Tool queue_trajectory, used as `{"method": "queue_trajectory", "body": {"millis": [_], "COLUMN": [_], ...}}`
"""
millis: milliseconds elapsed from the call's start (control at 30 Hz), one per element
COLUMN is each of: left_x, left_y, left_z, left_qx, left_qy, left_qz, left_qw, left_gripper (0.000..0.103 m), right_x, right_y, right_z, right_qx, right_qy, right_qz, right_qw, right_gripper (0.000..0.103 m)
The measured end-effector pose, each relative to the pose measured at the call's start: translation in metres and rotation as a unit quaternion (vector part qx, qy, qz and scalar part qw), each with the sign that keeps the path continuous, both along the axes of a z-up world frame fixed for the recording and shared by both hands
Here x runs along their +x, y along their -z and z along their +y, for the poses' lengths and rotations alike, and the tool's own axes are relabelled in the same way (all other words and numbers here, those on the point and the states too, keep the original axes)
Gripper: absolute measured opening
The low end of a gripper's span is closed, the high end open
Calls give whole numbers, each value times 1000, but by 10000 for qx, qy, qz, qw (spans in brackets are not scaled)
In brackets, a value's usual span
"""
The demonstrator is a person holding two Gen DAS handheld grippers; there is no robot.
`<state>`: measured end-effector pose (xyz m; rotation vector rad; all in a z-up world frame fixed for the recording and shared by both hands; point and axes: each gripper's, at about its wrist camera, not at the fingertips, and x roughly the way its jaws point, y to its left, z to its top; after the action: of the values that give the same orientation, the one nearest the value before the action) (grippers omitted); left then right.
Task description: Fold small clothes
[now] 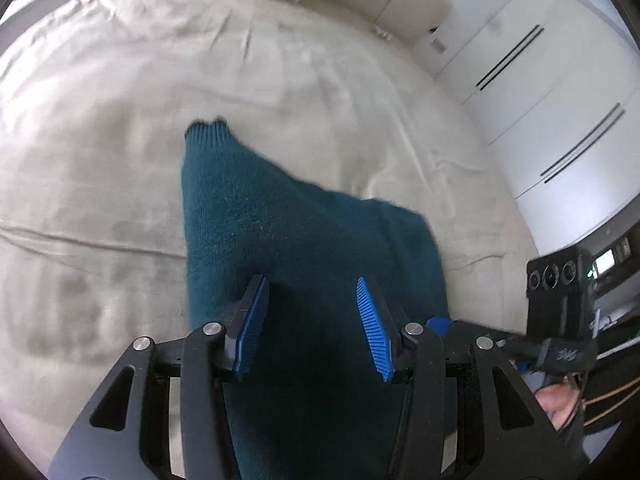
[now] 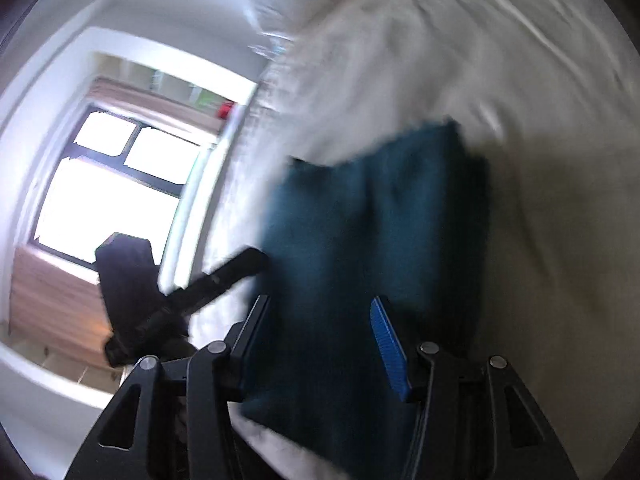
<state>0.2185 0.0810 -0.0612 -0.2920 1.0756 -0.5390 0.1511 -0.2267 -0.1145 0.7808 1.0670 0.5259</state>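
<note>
Teal knit garment (image 1: 304, 240) spread on the bed (image 1: 100, 160) beneath both grippers – left gripper (image 1: 312, 320) parted over it; right gripper (image 2: 320, 340) likewise apart, gripping nothing.

left gripper (image 1: 312, 292) jaws apart, right gripper (image 2: 320, 312) jaws apart, angled down

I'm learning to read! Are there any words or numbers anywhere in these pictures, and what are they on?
No words or numbers can be read.
White scribble on the black handle part, right edge of the left wrist view: too small and blurred to read.
Teal knitted garment: no label shows.
Right wrist view: blurred, no text.
</note>
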Motion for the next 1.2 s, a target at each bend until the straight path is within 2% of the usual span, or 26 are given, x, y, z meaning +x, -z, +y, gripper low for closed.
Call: {"method": "queue_trajectory", "body": {"millis": [33, 100, 200, 267, 300, 333, 367, 400, 467, 500, 533, 567, 600, 633, 667, 700, 767, 900, 1000, 1067, 1133, 1200], "left_x": [4, 0, -10, -24, -28, -39, -51, -69, -99, -118, -134, -156, -172, -190, -206, -216, -234, -252, -256, -257, -255, -251], "left_y": [6, 12, 15, 8, 5, -2, -10, -21, -39, -50, -60, -73, -82, -92, -101, -107, -120, -133, -136, -135, -133, -129], "left_z": [-1, -2, -3, 0, -1, -2, -4, -7, -11, -12, -12, -11, -11, -11, -11, -10, -10, -6, -6, -5, -4, -4], "left_qx": [-25, 8, 105, 135, 221, 379, 570, 841, 1121, 1191, 1216, 1249, 1275, 1288, 1303, 1339, 1381, 1394, 1621, 1735, 1717, 1697], "left_qy": [14, 92, 153, 99, 78, 76, 76, 42, -49, -121, -197, -330, -429, -512, -578, -626, -707, -915, -1100, -1230, -1197, -1128], "left_qz": [22, -152, -431, -588, -669, -838, -1071, -1404, -1892, -2177, -2420, -2764, -3005, -3257, -3432, -3491, -3565, -3385, -3221, -3111, -2909, -2715], "left_qw": [10000, 9998, 9989, 9981, 9975, 9957, 9926, 9865, 9755, 9686, 9624, 9523, 9443, 9353, 9284, 9254, 9213, 9261, 9262, 9263, 9336, 9406], "left_gripper": [44, 44, 44, 44, 44, 45, 45, 45, 53, 64, 79, 86, 97, 103, 103, 103, 103, 103, 103, 103, 103, 103], "right_x": [1, -4, -17, -26, -35, -40, -50, -58, -71, -81, -84, -92, -104, -113, -120, -130, -154, -184, -198, -204, -208, -203], "right_y": [8, 17, 21, 17, 9, 4, -7, -17, -36, -51, -59, -71, -86, -98, -109, -117, -138, -171, -188, -194, -196, -189], "right_z": [-4, -11, -23, -29, -31, -32, -34, -35, -35, -32, -30, -28, -22, -19, -13, -12, -8, 0, 5, 7, 10, 13], "right_qx": [42, 244, 378, 370, 234, 89, -221, -498, -814, -1008, -1119, -1270, -1529, -1726, -1922, -2062, -2269, -2539, -2823, -2866, -2941, -3130], "right_qy": [28, 71, 171, 277, 346, 386, 483, 562, 620, 700, 741, 797, 906, 994, 1083, 1157, 1335, 1746, 1828, 1874, 1794, 1761], "right_qz": [68, 81, -25, -84, -170, -263, -416, -557, -840, -1044, -1173, -1349, -1587, -1767, -1974, -2150, -2640, -3271, -3356, -3371, -3210, -2789], "right_qw": [10000, 9996, 9991, 9989, 9990, 9989, 9977, 9956, 9912, 9869, 9840, 9794, 9712, 9639, 9552, 9476, 9279, 8933, 8799, 8770, 8822, 8906], "right_gripper": [39, 36, 36, 36, 39, 52, 58, 58, 58, 59, 65, 68, 73, 79, 86, 89, 103, 103, 103, 103, 103, 103]}}
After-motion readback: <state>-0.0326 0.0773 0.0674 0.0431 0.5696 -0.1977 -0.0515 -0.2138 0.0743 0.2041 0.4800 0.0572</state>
